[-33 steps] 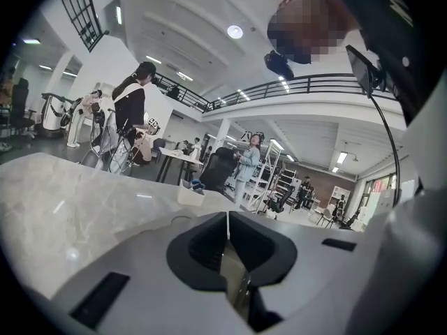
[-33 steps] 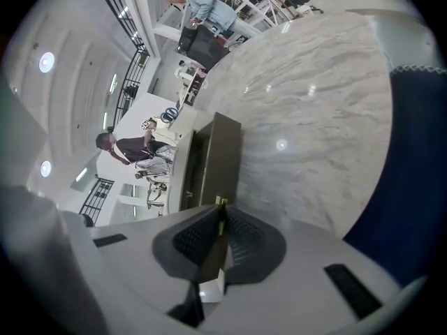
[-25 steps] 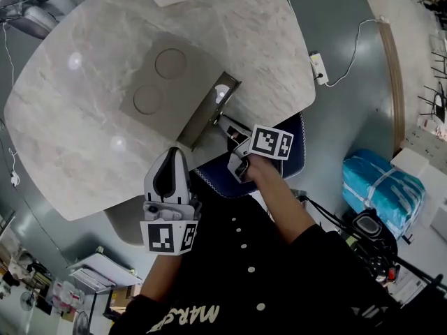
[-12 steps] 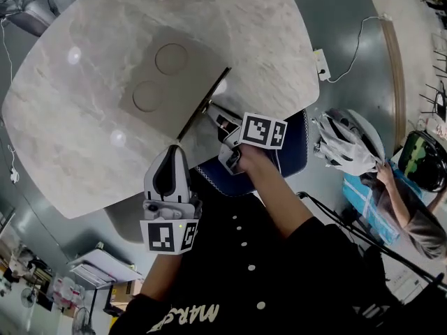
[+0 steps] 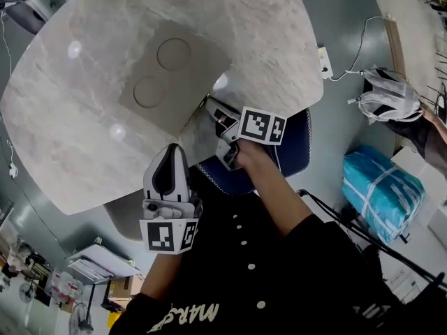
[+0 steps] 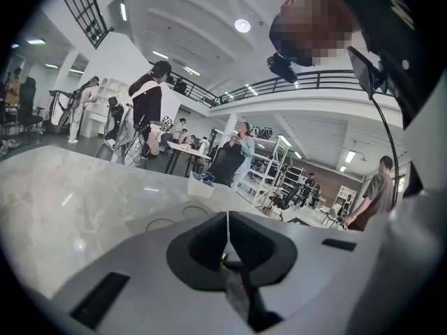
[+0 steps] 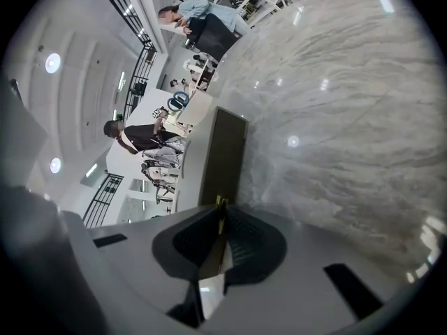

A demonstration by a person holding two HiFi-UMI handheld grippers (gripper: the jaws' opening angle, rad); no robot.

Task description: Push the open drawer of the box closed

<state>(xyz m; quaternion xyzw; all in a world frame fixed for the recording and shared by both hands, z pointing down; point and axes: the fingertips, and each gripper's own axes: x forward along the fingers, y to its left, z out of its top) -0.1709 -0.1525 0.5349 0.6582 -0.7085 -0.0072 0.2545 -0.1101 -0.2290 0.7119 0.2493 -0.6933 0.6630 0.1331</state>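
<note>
Left to right in the head view.

The left gripper (image 5: 170,160) hangs over the near edge of the table (image 5: 70,138), at about 6 o'clock of the box (image 5: 164,72) and well apart from it. Its own view shows the jaws pressed together with nothing between them. It takes no part in the push.

The box lies flat on the table at the centre. Its drawer (image 7: 225,155) sits on the side facing 4 o'clock.

The right gripper (image 5: 211,109) meets that face at the tips. Its own view shows the jaws clenched against the dark drawer front. A small brass-coloured piece shows at the tips, and we cannot tell what it is or whether it is nipped.

Judgement on the step: the push appears all but complete. To finish it well, we keep the tips square to the drawer front and press straight toward 10 o'clock along the drawer's travel. The force should be light, since the box is not braced and may slide on the smooth table. The idle left gripper could steady the far side if it does. We ease off once the front sits flush.

Against the earlier frames: a second ago the drawer front stood clear of the box toward 4 o'clock, with a gap behind it. Half a second ago it was nearly home. Now we see no gap. The right gripper has advanced with it, and the left gripper has not shifted.
</note>
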